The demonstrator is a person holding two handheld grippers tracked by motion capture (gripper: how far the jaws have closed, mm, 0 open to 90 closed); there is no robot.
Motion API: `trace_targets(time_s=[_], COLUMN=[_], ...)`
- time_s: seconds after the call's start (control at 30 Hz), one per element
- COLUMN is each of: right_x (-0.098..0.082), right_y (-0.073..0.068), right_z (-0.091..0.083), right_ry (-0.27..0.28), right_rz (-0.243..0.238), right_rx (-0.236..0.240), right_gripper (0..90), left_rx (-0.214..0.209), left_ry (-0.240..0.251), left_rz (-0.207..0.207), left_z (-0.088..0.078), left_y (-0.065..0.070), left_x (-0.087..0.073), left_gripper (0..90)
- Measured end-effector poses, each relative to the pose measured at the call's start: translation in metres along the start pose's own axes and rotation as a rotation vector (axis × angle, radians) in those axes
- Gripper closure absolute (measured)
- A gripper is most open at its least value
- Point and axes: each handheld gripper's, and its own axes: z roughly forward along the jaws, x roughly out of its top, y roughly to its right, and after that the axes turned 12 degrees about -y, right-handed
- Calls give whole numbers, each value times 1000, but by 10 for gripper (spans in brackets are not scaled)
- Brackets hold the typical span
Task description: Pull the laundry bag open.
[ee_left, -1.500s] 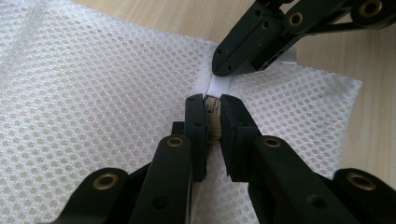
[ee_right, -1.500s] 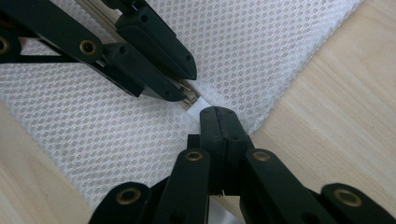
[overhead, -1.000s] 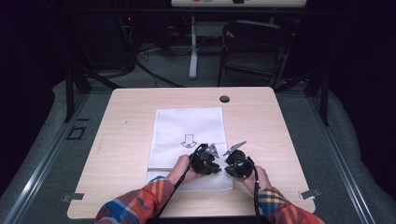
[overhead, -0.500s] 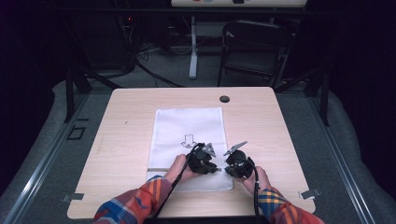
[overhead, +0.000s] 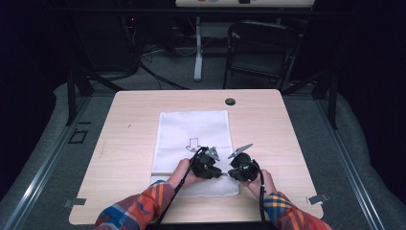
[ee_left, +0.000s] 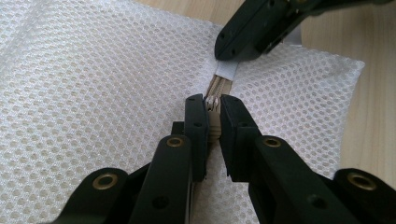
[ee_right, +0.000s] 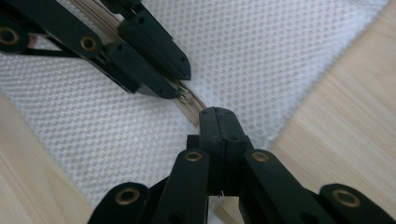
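One white mesh bag [overhead: 191, 139] lies flat on the wooden table [overhead: 124, 143], its near end close to the table's near edge. One zipper [ee_left: 219, 86] runs along that near end. Two claws meet there, close together. The left claw [ee_left: 213, 108] has its two jaws drawn narrow onto the zipper, the slider pinched between their tips. The right claw [ee_right: 217, 115] is fully closed, its two jaws pressed together at the zipper's end; in the left gripper view its tip sits on the small white tab [ee_left: 227, 70] at the end of the zipper. In the high view the left claw [overhead: 216, 171] is just left of the right claw [overhead: 231, 172], two hands behind them in plaid sleeves. One arrow mark [overhead: 193, 143] shows on the bag just beyond the claws. One dark round grommet [overhead: 230, 101] sits near the table's far edge, and one folding chair [overhead: 261, 52] stands beyond the table.
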Motion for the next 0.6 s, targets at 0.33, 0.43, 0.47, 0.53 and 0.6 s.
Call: trace_targets(time_s=[0.33,0.43,0.47,0.53,0.6], right_x=[-1,-2,-2,-2,-2], right_y=[0,1,0,0,1], right_z=[4,5,5,5,5], right_ry=[6,15,15,18,16], right_rz=[-19,-13,-12,-11,-9], right_rx=[-13,-7,-9,-5,1], right_gripper=[900,900,900,900,900], left_rx=[15,19,11,15,2], left_ry=[-4,-12,-2,-5,-2], left_rz=[4,-3,-4,-4,-10], left_z=[-1,-2,-2,-3,-4], left_y=[2,2,1,0,0], left_x=[0,-1,-2,-3,-5], left_gripper=[820,820,820,820,820])
